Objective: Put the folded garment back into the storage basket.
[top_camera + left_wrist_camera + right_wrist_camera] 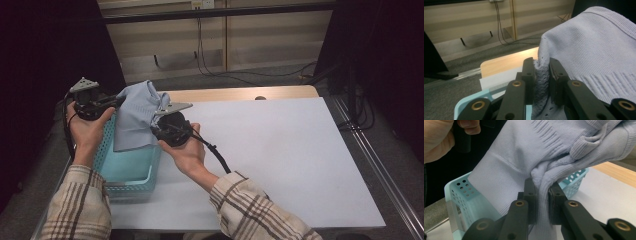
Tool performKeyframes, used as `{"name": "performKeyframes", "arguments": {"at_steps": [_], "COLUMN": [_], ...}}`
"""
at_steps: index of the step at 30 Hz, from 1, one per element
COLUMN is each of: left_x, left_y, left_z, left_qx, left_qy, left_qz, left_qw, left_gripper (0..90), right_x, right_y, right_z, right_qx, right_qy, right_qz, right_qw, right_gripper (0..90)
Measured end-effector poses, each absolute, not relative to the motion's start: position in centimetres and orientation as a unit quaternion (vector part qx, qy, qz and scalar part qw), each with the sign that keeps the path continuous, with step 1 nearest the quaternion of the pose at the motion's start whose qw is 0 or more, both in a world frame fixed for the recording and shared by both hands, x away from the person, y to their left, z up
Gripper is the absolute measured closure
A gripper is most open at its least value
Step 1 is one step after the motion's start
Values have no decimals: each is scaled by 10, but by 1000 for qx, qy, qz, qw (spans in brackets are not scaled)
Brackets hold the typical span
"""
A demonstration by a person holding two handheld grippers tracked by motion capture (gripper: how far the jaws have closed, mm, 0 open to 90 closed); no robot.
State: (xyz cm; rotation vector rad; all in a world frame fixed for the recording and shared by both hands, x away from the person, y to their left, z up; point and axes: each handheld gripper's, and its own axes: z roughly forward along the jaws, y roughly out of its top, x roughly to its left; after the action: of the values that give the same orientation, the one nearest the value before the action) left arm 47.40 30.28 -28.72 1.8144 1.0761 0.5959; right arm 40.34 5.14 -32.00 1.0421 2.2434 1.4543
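Observation:
A pale lilac knitted garment (135,112) hangs between both grippers above a light blue perforated basket (125,172) at the table's left edge. My left gripper (116,101) is shut on one bunched edge of the garment (596,50), cloth pinched between its jaws (541,67). My right gripper (159,126) is shut on another fold of the garment (524,152), with the knit squeezed between its jaws (541,187). The garment's lower end drapes down into the basket (459,192).
A white sheet (280,155) covers the wooden table (240,93); the wide area right of the basket holds nothing. Cables (210,65) run along the floor behind the table. A metal rail (380,165) lies on the floor at the right.

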Motion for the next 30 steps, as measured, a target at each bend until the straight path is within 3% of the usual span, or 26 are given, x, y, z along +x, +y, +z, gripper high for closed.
{"name": "performKeyframes", "arguments": {"at_steps": [30], "left_x": [479], "left_y": [341], "left_z": [-322], "left_qx": [741], "left_qy": [475], "left_qz": [243], "left_qw": [407], "left_gripper": [772], "right_x": [412], "right_y": [103], "right_z": [-348], "right_qx": [350], "right_qy": [799], "right_qz": [478], "right_qw": [104], "right_gripper": [802]}}
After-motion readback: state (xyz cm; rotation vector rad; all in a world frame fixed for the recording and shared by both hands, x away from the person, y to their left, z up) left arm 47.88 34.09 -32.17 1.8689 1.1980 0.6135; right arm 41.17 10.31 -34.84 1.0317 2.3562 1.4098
